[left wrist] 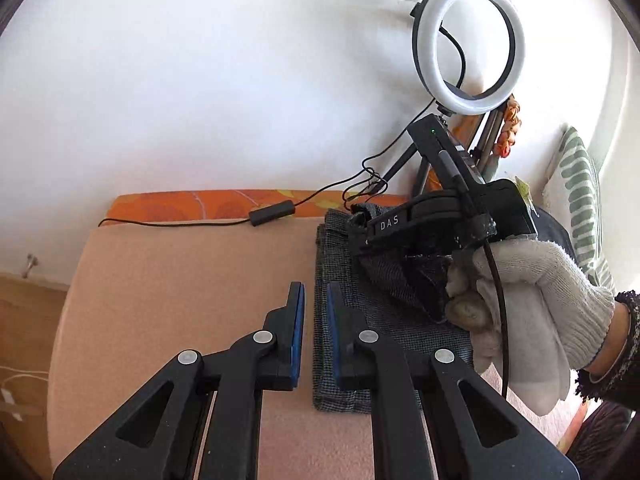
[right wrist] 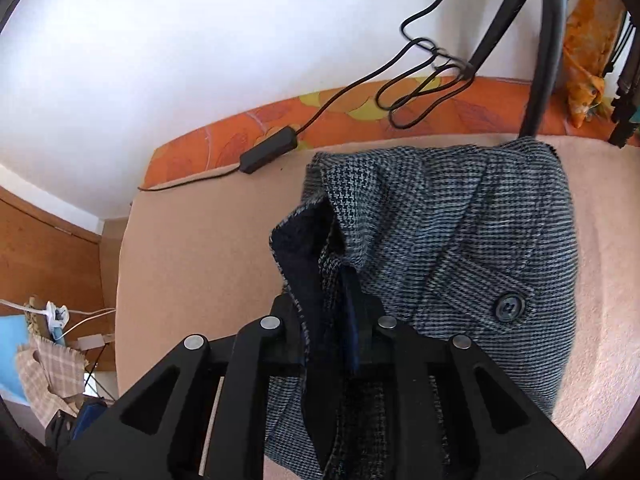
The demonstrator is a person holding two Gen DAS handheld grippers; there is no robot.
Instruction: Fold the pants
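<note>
Lying already folded into a narrow grey houndstooth block, the pants (right wrist: 472, 240) are seen on the peach-coloured surface (left wrist: 180, 280), toward its right side and near the far orange patterned edge (left wrist: 192, 204). One loose edge, with its dark lining turned outward, is pinched between the closed jaws of the right gripper (right wrist: 332, 312) and lifted off the rest of the fabric, while a buttoned pocket flap (right wrist: 508, 306) lies flat on the right. The left gripper (left wrist: 315, 312) is held above the near left edge of the cloth with its blue-padded jaws narrowly parted and nothing between them. The step in hand is judged to be the laying over of this raised edge; it would best be carried low and level so that the layers beneath are not dragged, and the near edge could be pinned by the left gripper meanwhile. The black cable (left wrist: 280, 210) and tripod legs (right wrist: 540, 60) at the far side should be kept clear of.
</note>
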